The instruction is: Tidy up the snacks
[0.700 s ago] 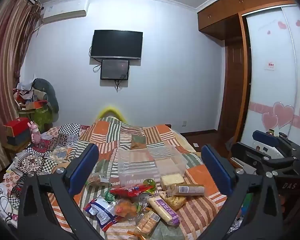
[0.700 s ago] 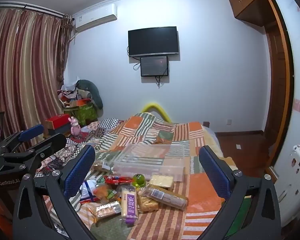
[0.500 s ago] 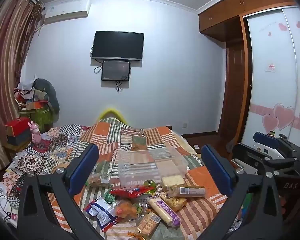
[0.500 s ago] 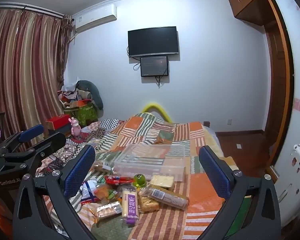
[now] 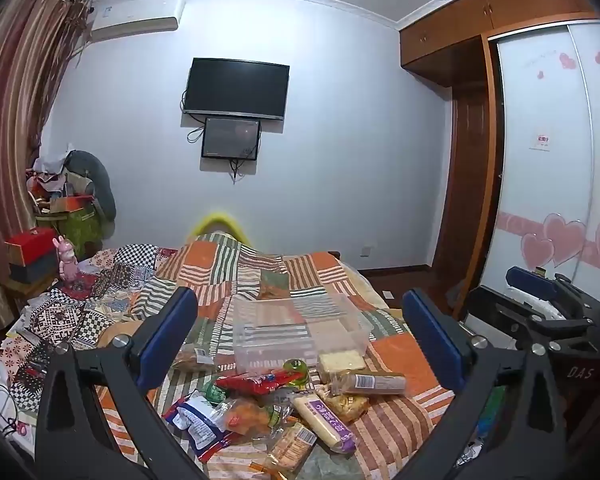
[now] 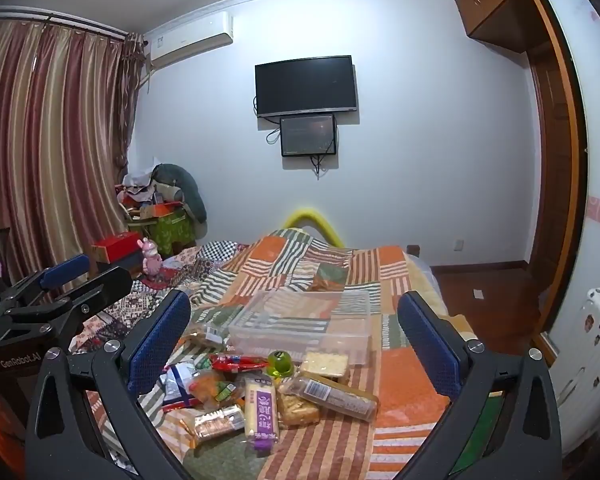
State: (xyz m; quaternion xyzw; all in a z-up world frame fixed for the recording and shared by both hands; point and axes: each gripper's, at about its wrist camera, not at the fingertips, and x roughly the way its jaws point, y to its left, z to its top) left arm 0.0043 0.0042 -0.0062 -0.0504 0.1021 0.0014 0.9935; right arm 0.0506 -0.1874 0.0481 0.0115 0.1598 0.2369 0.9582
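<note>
Both of my grippers hang above the near end of the bed (image 5: 396, 364) with nothing between their fingers: my left gripper (image 5: 300, 334) has its blue pads spread wide, and my right gripper (image 6: 294, 336) is spread just as wide.

Below them, on the striped patchwork quilt (image 6: 404, 396), the snacks (image 5: 284, 408) lie in a loose heap near the bed's near edge. Among them I can pick out a cream stick pack with a purple label (image 6: 262, 410), lying lengthwise toward me; a long clear pack of dark biscuits (image 6: 332, 394) just to its right, angled across the quilt; a red wrapper (image 6: 236, 361) at the far side of the heap; a small green jelly cup (image 6: 280, 363) beside that wrapper; and a pale square cracker pack (image 6: 324, 363) touching the foot of the container.

A clear plastic container (image 6: 304, 326) sits just beyond the heap, toward the middle of the bed, open at the top, the quilt's stripes showing through its walls. None of the heap's packs lies inside it.
</note>
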